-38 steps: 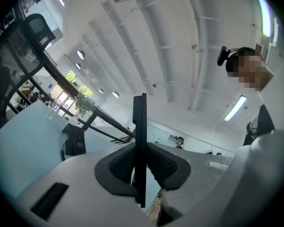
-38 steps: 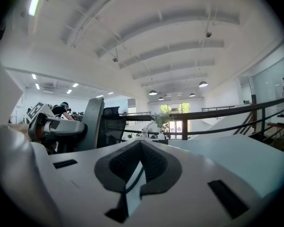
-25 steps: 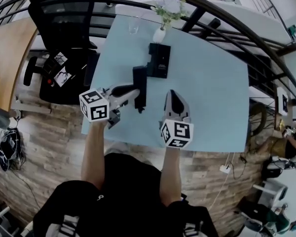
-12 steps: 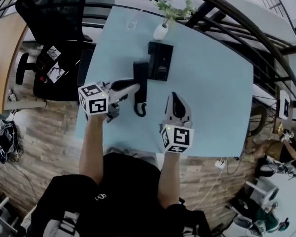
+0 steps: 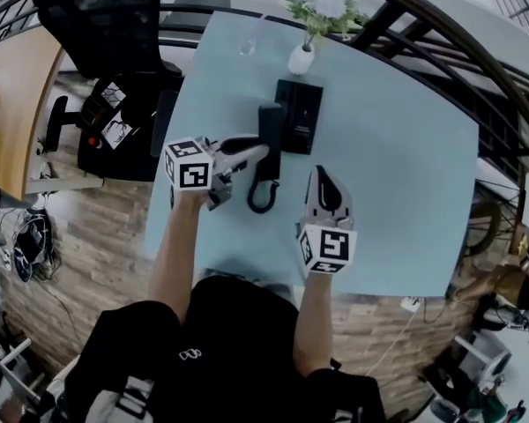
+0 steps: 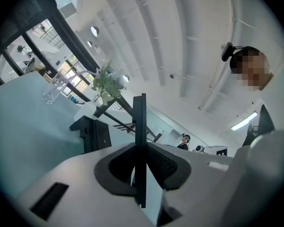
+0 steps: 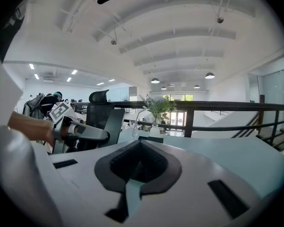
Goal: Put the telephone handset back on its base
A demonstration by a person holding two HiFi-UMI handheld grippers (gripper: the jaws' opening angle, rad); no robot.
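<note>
Head view, change: the handset [image 5: 270, 137] is closer to the base [image 5: 298, 117] than a second ago. It now lies just beside the base's left edge, lengthwise along it, and is not on the cradle.
Head view, left gripper [image 5: 257, 151]: still clamped on the handset, reaching in from the left of the base.
Head view, right gripper [image 5: 323, 176]: jaws together with nothing in them. It is on the person's side of the base and apart from it, much as before.
Head view, cord [image 5: 263, 199]: loops on the table [image 5: 406, 174] on the person's side of the base.
Head view, surroundings: a white vase [image 5: 301, 59] with a plant stands just beyond the base. A glass [image 5: 247, 46] is beyond the base and to its left. An office chair [image 5: 106, 25] is well left of the base, off the table.
Left gripper view, jaws: closed on the handset, which shows edge-on as a thin dark upright bar. The base stands beyond, left of that bar.
Right gripper view, jaws: closed and empty, with a sliver of table showing under the pads. The left gripper shows to the left of the base.
</note>
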